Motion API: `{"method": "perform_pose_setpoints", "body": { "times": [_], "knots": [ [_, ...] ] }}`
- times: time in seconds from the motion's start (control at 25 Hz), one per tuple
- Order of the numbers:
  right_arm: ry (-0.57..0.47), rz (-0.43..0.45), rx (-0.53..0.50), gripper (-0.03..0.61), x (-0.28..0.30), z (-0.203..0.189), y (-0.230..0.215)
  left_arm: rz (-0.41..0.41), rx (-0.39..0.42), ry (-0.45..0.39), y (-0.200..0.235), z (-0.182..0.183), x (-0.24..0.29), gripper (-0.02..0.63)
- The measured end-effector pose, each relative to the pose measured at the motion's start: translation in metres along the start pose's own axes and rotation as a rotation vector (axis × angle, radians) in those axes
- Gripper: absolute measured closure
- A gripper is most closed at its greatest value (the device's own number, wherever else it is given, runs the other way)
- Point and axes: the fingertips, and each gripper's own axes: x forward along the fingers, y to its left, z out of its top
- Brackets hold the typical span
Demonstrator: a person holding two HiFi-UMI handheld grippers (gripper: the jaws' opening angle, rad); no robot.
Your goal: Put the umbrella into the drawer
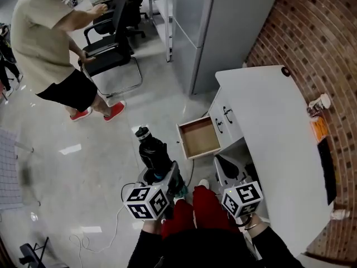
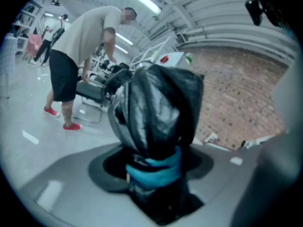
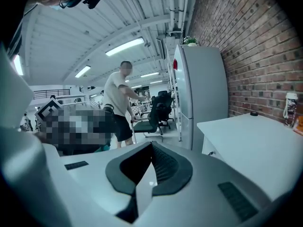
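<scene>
left gripper (image 2: 154,176) clamped on folded umbrella (image 1: 153,152) at its blue strap (image 2: 156,171); umbrella just left of the open drawer (image 1: 199,138); right gripper (image 3: 147,174) closed, empty, below-right of drawer; suggest tipping umbrella level, aligning lengthwise over drawer, lowering before release
</scene>
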Motion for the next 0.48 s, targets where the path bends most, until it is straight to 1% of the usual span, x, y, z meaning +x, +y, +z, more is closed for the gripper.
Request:
{"method": "perform_pose_setpoints", "body": {
  "times": [0.28,0.48],
  "knots": [
    [0.034,-0.025,0.005,0.577,0.04,-0.023,-0.027,0.009,-0.007,0.071,0.016,-0.016,0.046,0.33],
    [0.073,-0.042,0.019,0.577,0.075,-0.054,-0.058,0.017,-0.019,0.12,0.033,-0.036,0.094,0.33]
  ]
}}
